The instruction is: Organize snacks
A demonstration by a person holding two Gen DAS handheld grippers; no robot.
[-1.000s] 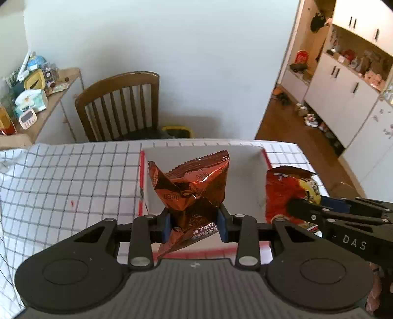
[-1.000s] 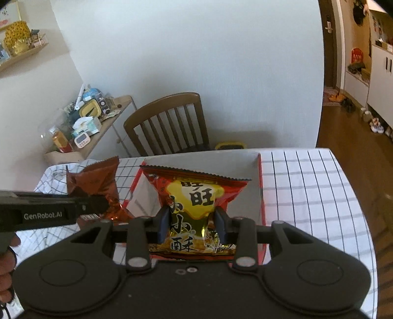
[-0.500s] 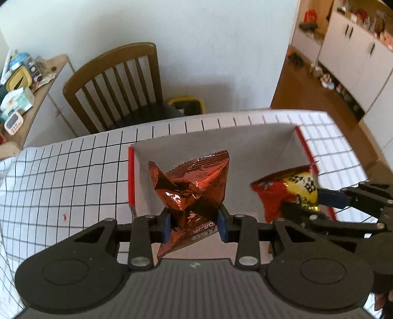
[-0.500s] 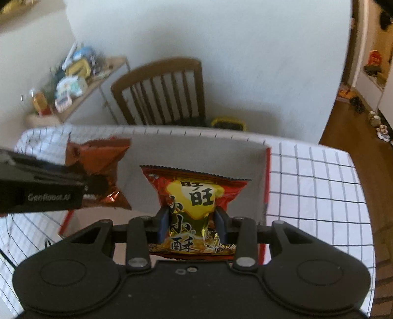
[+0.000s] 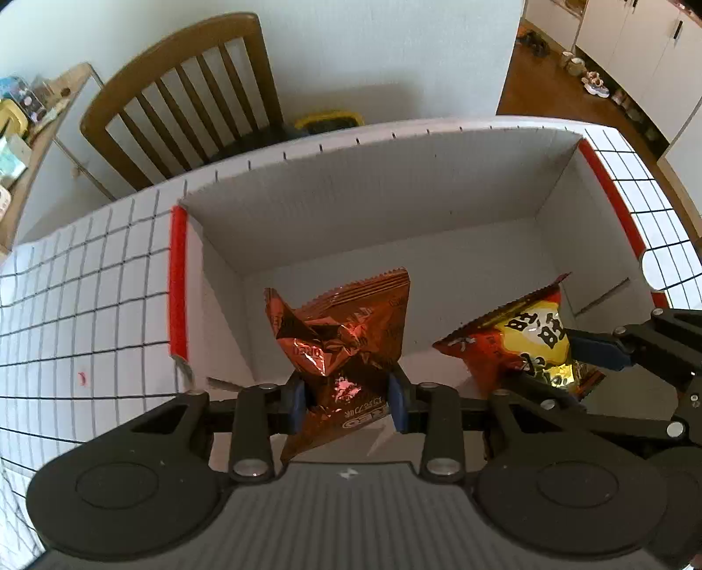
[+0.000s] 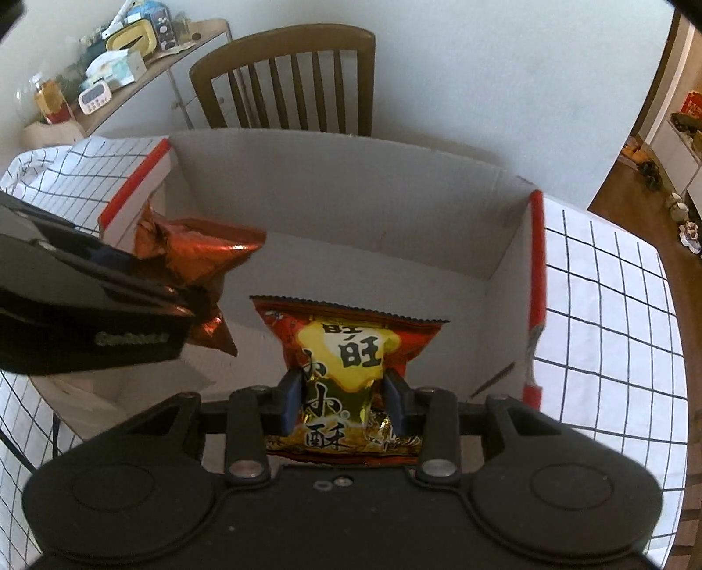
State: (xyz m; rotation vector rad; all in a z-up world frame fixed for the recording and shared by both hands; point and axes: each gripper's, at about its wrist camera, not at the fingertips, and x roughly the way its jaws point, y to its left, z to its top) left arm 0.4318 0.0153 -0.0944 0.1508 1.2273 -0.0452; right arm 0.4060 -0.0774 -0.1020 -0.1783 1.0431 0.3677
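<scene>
My left gripper [image 5: 346, 397] is shut on a crumpled copper-brown snack bag [image 5: 346, 333] and holds it over the left part of an open white cardboard box with red edges [image 5: 177, 272]. My right gripper [image 6: 340, 397] is shut on a red and yellow snack bag [image 6: 351, 346] and holds it over the right part of the same box [image 6: 537, 263]. The red and yellow bag also shows in the left wrist view [image 5: 526, 342]. The brown bag also shows in the right wrist view [image 6: 197, 258]. The box floor under both bags looks bare.
The box stands on a table with a white checked cloth [image 5: 79, 315]. A wooden chair [image 5: 184, 96] stands behind the table against the wall. A side shelf with clutter [image 6: 101, 79] is at the far left. White cabinets [image 5: 636, 35] are at the far right.
Both grippers have moved forward and down over the box with their bags. The bags now hang inside the box opening, closer to its floor.
</scene>
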